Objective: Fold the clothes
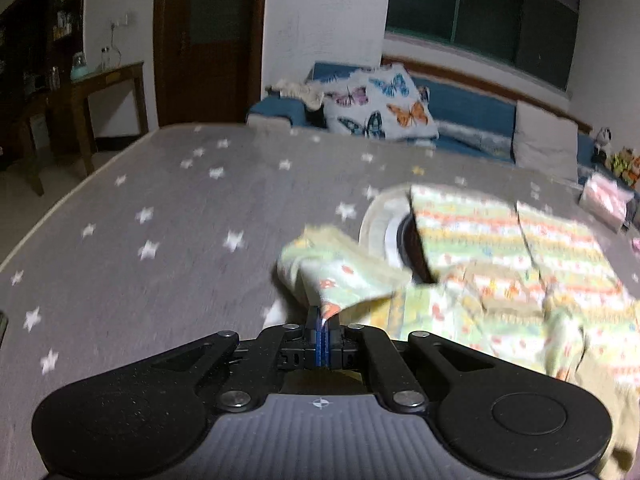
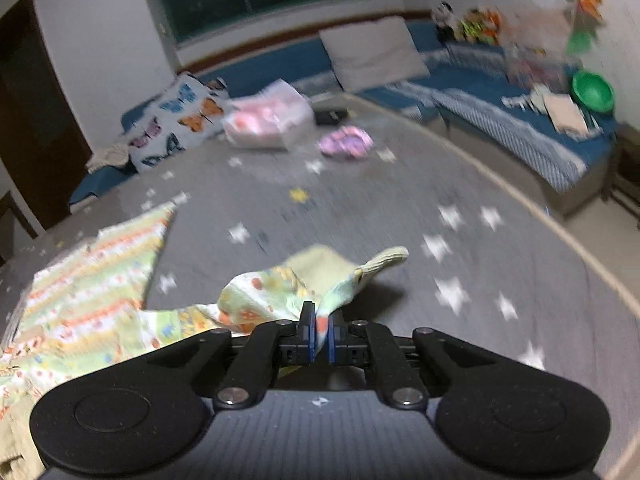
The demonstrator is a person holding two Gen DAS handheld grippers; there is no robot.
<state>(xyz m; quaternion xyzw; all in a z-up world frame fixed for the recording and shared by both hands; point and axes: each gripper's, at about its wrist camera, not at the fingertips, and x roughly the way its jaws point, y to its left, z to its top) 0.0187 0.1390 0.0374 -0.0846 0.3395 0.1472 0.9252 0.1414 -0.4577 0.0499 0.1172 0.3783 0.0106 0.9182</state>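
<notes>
A light green patterned garment (image 1: 500,264) with orange stripes lies on the grey star-print bed cover (image 1: 160,220). My left gripper (image 1: 322,326) is shut on one corner of the garment, and the cloth bunches up just above the blue pads. In the right wrist view the same garment (image 2: 92,276) spreads to the left. My right gripper (image 2: 318,330) is shut on another corner (image 2: 320,284), which has a ribbed cuff sticking out to the right. Both views are motion-blurred.
A butterfly-print cushion (image 1: 380,104) and a grey pillow (image 1: 544,148) rest on the blue bench behind the bed. A pink packet (image 2: 268,116), a purple item (image 2: 346,142) and a dark object (image 2: 330,116) lie on the far cover. A green basin (image 2: 592,92) sits far right.
</notes>
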